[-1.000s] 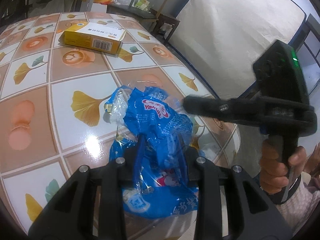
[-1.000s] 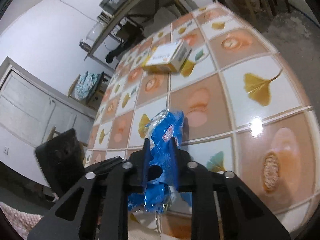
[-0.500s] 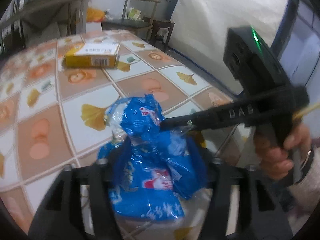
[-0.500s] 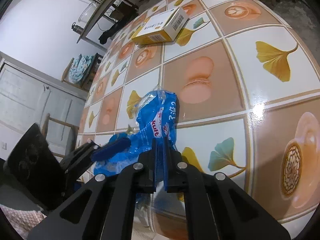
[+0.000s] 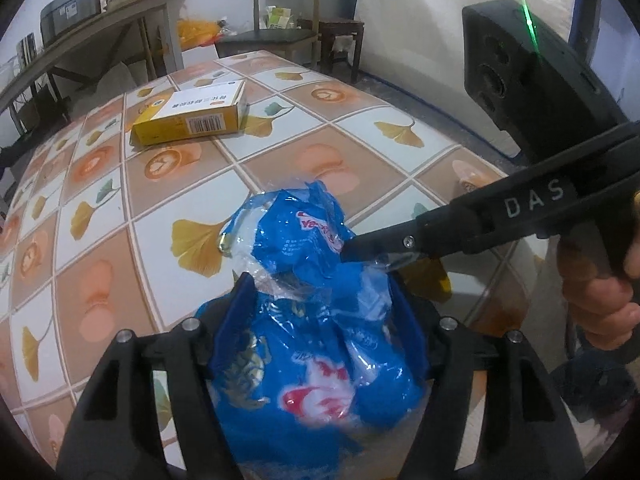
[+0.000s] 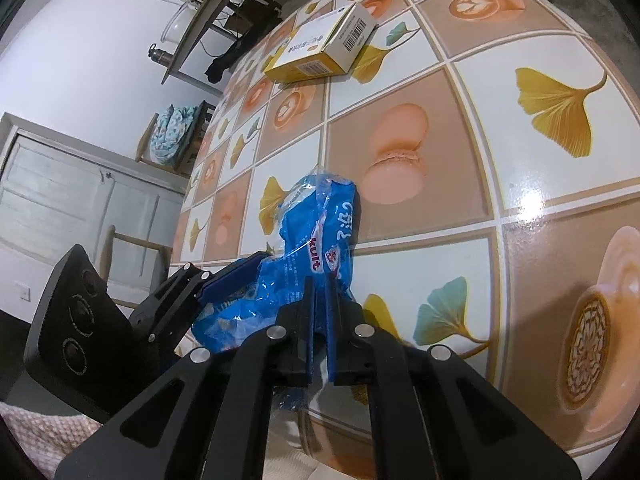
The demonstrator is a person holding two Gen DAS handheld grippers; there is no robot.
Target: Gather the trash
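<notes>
On the left of the left wrist view the tiled table [image 5: 100, 184] runs away toward the far wall, and a yellow box [image 5: 190, 120] lies flat on it, well apart from both tools. Nearer, in the middle, the blue wrapper [image 5: 316, 320] sits at the near edge of the table, crumpled and standing up on end, its long axis running from the near edge up and away toward the box.

The left gripper [image 5: 320, 304] has its blue pads spread wide around the lower, fatter part of the wrapper — one pad on each flank, jaws parted rather than clenched. Whether the pads actually press the plastic I cannot tell; they look to be cradling it loosely.

To the right, the right gripper [image 5: 352, 246] reaches in from the side and meets the wrapper's upper part. In the right wrist view its jaws are pinched nearly together on a fold of the wrapper [image 6: 308, 248], the right gripper [image 6: 318, 300] gripping thin plastic between its pads, with the left gripper [image 6: 224, 280] seen at the wrapper's left side.

So the wrapper lies between both tools, with the right one holding it — probably that hand carries it off, while the box is left for later.
</notes>
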